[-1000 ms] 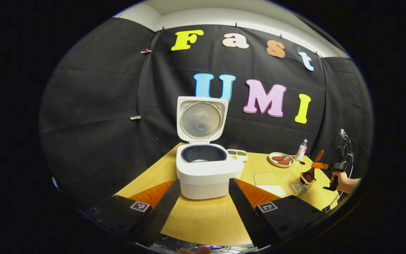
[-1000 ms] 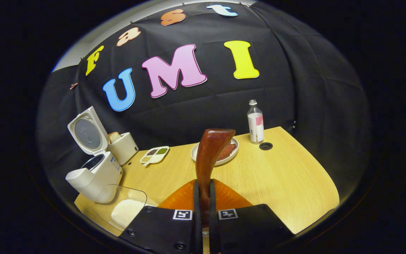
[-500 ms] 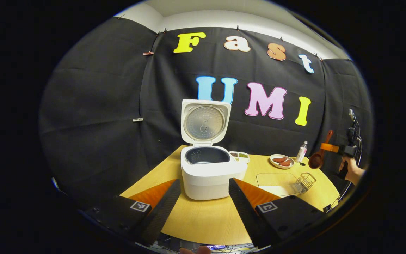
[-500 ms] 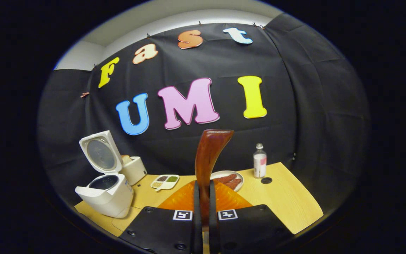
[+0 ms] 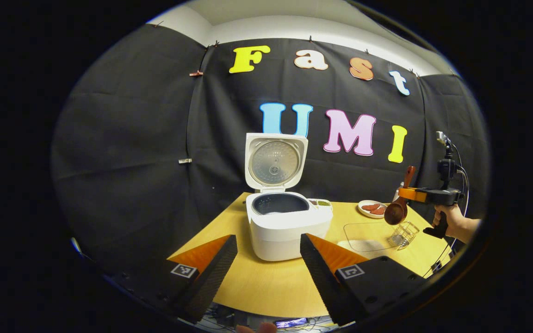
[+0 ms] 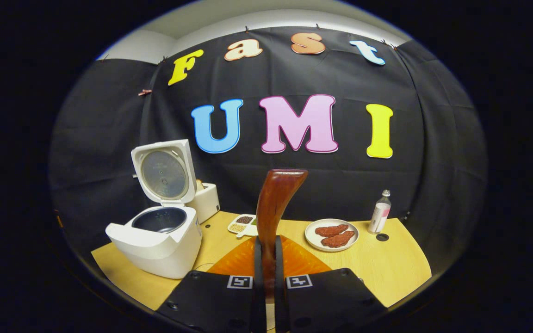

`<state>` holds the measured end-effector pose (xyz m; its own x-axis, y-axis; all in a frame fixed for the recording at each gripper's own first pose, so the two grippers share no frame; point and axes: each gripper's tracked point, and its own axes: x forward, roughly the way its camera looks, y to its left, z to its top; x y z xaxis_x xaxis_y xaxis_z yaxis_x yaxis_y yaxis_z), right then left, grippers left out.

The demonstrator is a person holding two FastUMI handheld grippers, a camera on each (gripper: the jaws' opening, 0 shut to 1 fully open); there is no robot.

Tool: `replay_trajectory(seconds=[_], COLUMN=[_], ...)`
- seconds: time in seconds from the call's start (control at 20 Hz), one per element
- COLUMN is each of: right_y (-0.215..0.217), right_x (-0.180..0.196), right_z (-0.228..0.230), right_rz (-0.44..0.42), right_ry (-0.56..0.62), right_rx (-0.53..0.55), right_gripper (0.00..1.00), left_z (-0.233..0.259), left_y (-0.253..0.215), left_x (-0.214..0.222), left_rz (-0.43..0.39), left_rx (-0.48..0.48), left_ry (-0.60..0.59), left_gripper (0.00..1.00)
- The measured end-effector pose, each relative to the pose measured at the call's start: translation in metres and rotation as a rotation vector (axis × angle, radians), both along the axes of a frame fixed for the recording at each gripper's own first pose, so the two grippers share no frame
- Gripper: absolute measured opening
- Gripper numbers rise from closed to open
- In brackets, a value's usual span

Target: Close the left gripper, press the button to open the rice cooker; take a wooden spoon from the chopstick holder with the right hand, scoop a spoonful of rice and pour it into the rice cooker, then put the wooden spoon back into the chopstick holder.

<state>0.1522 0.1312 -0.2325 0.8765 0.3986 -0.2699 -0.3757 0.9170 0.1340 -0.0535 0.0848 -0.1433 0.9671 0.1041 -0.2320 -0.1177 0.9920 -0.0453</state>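
Above the chopstick holder (image 5: pixel 404 233) at the bench's (image 5: pixel 271 286) right end, the right tongs (image 6: pixel 266 259) are clamped on the wooden spoon (image 6: pixel 273 208), bowl hanging down. The left tongs (image 5: pixel 266 259) stand apart, near the rice cooker (image 5: pixel 287 222), whose lid is up. The spoon looks freshly drawn, so scooping seems next: lower the bowl into the clear rice container (image 5: pixel 363 231) beside the holder.
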Motion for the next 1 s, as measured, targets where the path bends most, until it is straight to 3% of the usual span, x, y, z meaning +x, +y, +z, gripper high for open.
replay_trajectory(seconds=[0.1,0.15,0.5,0.8,0.95,1.0], right_y=[0.017,0.022,0.036,0.069,0.068,0.062], right_x=[-0.009,-0.014,-0.016,-0.022,-0.021,-0.021], right_z=[-0.032,-0.046,-0.106,-0.114,-0.114,-0.115], right_rz=[0.034,0.040,-0.019,-0.113,-0.172,-0.202], right_ry=[0.030,0.046,0.105,0.248,0.316,0.343], right_rx=[-0.098,-0.138,-0.308,-0.054,0.079,0.136], right_gripper=[0.16,0.12,0.12,0.12,0.16,0.12], left_z=[0.001,-0.001,-0.018,-0.025,-0.026,-0.025], left_y=[0.004,0.007,0.033,0.043,0.044,0.045], left_x=[-0.003,-0.003,0.002,0.011,0.014,0.015], left_rz=[-0.001,0.001,0.022,0.029,0.026,0.023], left_rx=[-0.007,-0.012,-0.042,-0.067,-0.067,-0.058], left_ry=[-0.002,-0.002,0.019,0.027,0.028,0.026], left_gripper=[0.95,0.95,0.95,0.95,0.95,0.94])
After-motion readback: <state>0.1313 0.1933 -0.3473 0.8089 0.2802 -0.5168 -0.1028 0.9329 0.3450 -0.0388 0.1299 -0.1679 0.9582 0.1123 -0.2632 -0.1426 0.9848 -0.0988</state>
